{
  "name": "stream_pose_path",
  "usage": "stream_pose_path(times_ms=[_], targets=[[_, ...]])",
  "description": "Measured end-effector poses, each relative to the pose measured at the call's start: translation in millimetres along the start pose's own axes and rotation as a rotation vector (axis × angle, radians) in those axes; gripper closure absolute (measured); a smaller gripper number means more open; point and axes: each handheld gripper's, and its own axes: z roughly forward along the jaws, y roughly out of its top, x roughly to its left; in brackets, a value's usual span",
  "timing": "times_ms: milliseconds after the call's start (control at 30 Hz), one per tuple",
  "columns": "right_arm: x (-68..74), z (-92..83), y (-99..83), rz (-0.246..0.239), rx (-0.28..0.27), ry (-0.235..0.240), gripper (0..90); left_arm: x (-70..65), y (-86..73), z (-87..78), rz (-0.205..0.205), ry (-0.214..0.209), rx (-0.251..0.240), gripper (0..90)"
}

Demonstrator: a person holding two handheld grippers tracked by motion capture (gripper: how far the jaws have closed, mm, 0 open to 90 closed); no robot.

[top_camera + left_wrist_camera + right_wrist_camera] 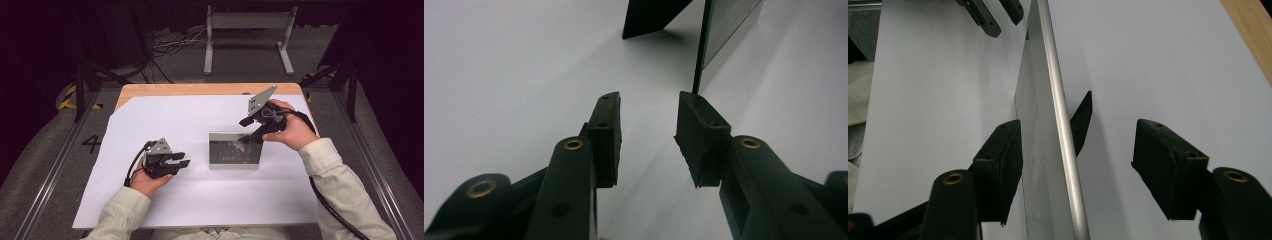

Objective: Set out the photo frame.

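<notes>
From above, a framed picture (234, 150) stands on the white sheet (200, 200). The right gripper (248, 131) tilts down over its top edge; the left gripper (182, 159) rests level beside it. The left gripper view has its jaws apart, holding nothing. In the right gripper view, spread jaws straddle the frame's silver edge (1060, 120), unclamped.

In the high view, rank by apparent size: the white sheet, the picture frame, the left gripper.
1. white sheet, by far the largest
2. picture frame
3. left gripper, close to the frame in size, so these two stay unsure
</notes>
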Motion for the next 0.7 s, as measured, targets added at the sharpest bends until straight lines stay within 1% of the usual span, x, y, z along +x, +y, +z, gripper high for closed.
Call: stream_pose_path(times_ms=[100, 300, 400, 433, 467, 533, 567, 667, 700], targets=[[1.2, -4.9, -3.0, 0.008, -0.007, -0.008, 36.7, 0.2, 0.4, -0.5, -0.004, -0.005, -0.002, 62.5], [4.4, -22.3, -11.5, 0.032, -0.038, -0.045, 36.9, 1.0, 0.1, -1.2, -0.014, 0.0, -0.002, 60.6], [6.3, -30.0, -15.6, 0.042, -0.051, -0.06, 36.5, 1.3, 0.6, -1.8, -0.01, -0.001, -0.007, 60.5], [7.1, -33.6, -17.9, 0.046, -0.054, -0.069, 36.2, 1.3, 0.6, -1.8, -0.01, -0.001, -0.006, 60.4], [8.4, -39.6, -22.4, 0.06, -0.063, -0.082, 35.8, 1.5, 0.5, -1.6, -0.01, -0.001, -0.005, 60.4], [8.8, -42.0, -24.3, 0.066, -0.065, -0.089, 35.8, 1.9, 0.4, -1.2, -0.007, -0.003, -0.003, 60.3], [9.2, -45.7, -27.2, 0.072, -0.067, -0.102, 35.8, 2.0, 0.4, -1.1, -0.007, -0.002, -0.003, 60.3], [10.1, -58.7, -38.2, 0.098, -0.094, -0.132, 35.8, 2.4, 0.4, -0.7, -0.008, 0.002, -0.004, 60.3], [10.2, -61.3, -40.7, 0.104, -0.095, -0.138, 35.8, 2.4, 0.3, -0.5, -0.011, 0.002, -0.005, 60.3]])
